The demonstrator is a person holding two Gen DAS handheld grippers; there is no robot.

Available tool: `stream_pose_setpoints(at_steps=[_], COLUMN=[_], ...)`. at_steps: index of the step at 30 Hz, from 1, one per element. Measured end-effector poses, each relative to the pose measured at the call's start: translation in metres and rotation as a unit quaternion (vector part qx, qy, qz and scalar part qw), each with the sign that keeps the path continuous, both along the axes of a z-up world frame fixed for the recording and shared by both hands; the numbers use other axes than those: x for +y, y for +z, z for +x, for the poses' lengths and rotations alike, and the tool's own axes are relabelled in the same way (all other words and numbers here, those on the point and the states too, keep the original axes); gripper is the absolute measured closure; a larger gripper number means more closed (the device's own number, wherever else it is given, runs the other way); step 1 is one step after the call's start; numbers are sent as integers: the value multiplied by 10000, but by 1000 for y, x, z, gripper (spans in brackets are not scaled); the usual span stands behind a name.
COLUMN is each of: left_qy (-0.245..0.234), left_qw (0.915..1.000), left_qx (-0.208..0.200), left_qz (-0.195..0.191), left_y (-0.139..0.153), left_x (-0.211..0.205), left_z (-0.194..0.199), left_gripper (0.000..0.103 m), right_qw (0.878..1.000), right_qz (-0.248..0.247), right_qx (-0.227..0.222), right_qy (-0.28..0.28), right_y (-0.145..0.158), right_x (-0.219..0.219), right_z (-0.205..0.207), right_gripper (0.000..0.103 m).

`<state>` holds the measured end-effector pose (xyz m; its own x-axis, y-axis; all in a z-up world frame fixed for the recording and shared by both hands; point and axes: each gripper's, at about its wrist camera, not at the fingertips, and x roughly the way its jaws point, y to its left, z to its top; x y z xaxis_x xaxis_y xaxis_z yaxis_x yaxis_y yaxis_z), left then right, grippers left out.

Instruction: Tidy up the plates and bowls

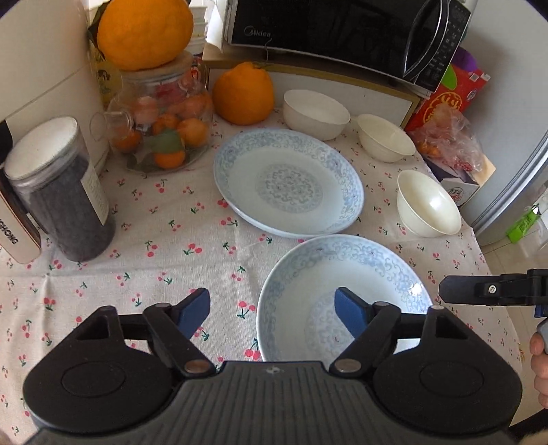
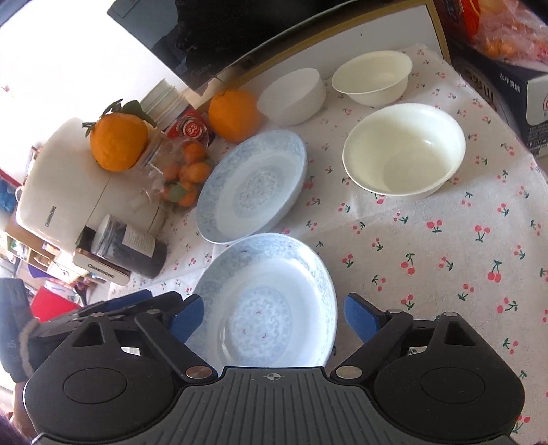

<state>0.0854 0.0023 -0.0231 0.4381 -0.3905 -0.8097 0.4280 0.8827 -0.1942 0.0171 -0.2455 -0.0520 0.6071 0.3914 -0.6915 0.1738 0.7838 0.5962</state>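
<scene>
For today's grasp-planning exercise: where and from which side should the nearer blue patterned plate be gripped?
Grip the nearer plate by its raised near rim, coming from the near table edge. It lies flat and shallow, too wide to span; the far plate crowds its far side.

Near edge of the nearer pale blue patterned ceramic plate (image 2: pixel 270 308) is hidden behind the claw body; black microwave (image 1: pixel 342 30) is cut off by the top edge.
</scene>
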Motion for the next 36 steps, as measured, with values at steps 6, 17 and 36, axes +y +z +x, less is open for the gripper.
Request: stream_pose_setpoints(at_steps=[6, 17, 36], left_qy=[29, 96, -257], left_qw=[9986, 9973, 9922], left_qx=[491, 705, 1189], left_qz=[-192, -161, -276], left_y=[-23, -33, -36], left_x=[2, 4, -17], left_z=[13, 10, -12], left_gripper=[56, 93, 96], right_qw=[9982, 9946, 9900], right_qz=[165, 318, -122], right_qx=[526, 877, 1174], right_qy=[-253, -452, -767], right_y=[-24, -48, -39], right_x=[-9, -12, -39], right_z=[6, 7, 4], right_gripper=[52, 89, 90])
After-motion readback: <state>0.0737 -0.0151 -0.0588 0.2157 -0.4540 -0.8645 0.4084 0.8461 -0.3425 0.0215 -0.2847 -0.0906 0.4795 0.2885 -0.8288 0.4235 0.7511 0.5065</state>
